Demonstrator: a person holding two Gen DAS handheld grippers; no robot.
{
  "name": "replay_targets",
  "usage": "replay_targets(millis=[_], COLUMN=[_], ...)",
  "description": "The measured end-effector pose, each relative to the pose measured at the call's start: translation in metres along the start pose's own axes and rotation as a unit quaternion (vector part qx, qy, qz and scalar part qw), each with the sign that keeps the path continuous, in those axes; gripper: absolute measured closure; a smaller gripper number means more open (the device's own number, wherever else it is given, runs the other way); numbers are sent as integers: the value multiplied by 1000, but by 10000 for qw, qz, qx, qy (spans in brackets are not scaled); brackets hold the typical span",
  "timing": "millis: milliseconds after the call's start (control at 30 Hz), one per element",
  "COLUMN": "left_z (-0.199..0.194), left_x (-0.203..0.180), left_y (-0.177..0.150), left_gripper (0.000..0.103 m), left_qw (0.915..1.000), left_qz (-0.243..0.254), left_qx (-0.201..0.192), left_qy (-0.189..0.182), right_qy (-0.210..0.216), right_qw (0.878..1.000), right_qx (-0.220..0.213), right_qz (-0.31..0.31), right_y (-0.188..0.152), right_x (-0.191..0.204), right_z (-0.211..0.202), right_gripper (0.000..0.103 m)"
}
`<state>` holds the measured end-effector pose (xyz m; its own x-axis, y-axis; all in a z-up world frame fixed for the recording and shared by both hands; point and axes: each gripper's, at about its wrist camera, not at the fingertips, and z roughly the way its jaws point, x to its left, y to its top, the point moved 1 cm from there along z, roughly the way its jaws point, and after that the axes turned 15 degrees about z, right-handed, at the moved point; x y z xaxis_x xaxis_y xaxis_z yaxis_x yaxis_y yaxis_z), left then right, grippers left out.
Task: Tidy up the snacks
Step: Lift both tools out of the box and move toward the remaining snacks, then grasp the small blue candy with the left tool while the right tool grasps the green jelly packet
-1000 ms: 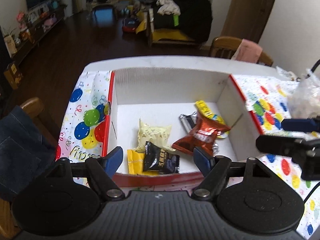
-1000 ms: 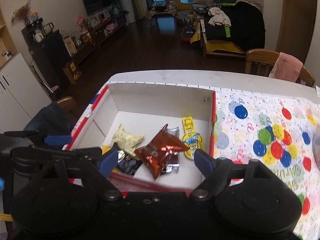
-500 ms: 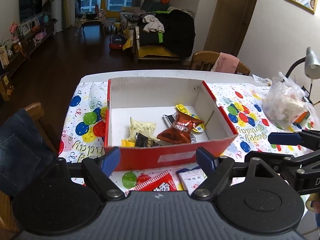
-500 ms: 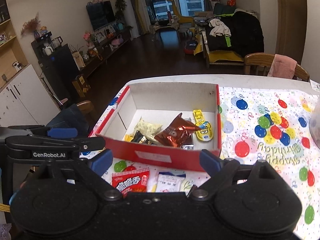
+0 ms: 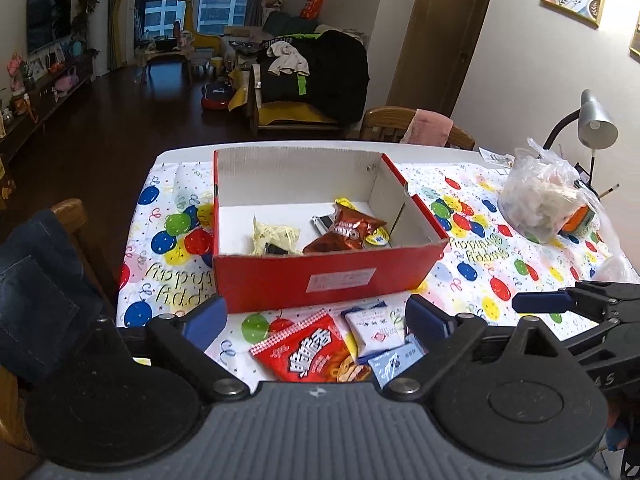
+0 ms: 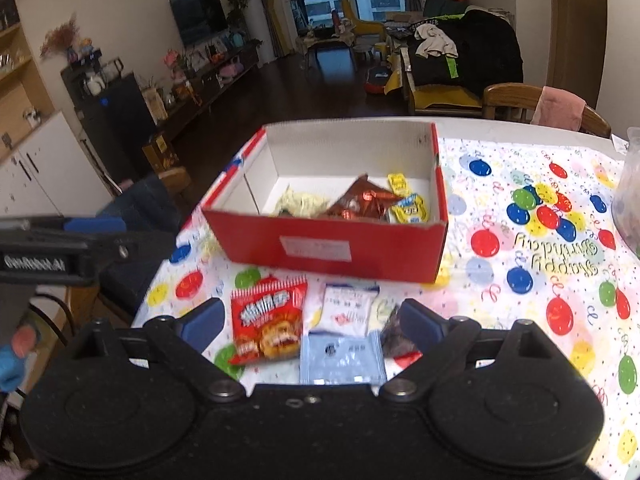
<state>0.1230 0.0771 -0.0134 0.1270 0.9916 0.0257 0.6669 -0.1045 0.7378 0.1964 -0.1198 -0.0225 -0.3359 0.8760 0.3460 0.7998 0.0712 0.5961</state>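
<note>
A red cardboard box (image 5: 332, 276) (image 6: 320, 246) stands on the balloon tablecloth and holds several snack packets, among them a brown-red foil bag (image 5: 344, 232) (image 6: 364, 202) and a pale yellow packet (image 5: 274, 236). In front of the box lie a red snack bag (image 5: 310, 354) (image 6: 268, 320), a white packet (image 5: 374, 326) (image 6: 348, 308) and a light blue packet (image 5: 396, 362) (image 6: 342, 358). My left gripper (image 5: 316, 320) is open and empty above these loose packets. My right gripper (image 6: 310, 320) is open and empty too, over the same packets.
A clear plastic bag (image 5: 548, 200) with contents and a grey desk lamp (image 5: 592, 124) stand at the table's right. A wooden chair with jeans (image 5: 36, 288) is at the left, another chair (image 5: 416, 132) behind the table. The right gripper shows in the left wrist view (image 5: 560, 304).
Both grippers have pulled back and up from over the box. The box front and the loose packets before it have come into view. Both stay open.
</note>
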Motion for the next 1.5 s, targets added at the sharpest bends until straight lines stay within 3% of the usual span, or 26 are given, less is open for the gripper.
replay_targets(millis=[367,667,900,1200,1367,1500], left_z=[8,21,34,34,35,37], left_x=[8,1,-10,-23,-27,-30], left_y=[-42,-82,-104,-114,-119,-121], left_gripper=[3,3,3,3,3,4], left_qw=[9995,9965,9908,9861,9840,9827], left_qz=[-83,355,782,1237,1384,1483], left_qx=[319,760,1092,1099,1119,1111], left_qy=[9,67,181,155,68,-12], right_qy=[-151,-373,-437,-454,-503,-476], right_qw=[9984,9945,9915,9874,9846,9843], right_qx=[495,915,1110,1194,1251,1298], right_qz=[-246,-342,-522,-936,-1115,-1100], right_y=[-58,-98,-117,-130,-135,-135], right_x=[10,18,25,35,39,37], right_z=[21,45,57,74,82,85], right_gripper=[9,9,15,30,49,57])
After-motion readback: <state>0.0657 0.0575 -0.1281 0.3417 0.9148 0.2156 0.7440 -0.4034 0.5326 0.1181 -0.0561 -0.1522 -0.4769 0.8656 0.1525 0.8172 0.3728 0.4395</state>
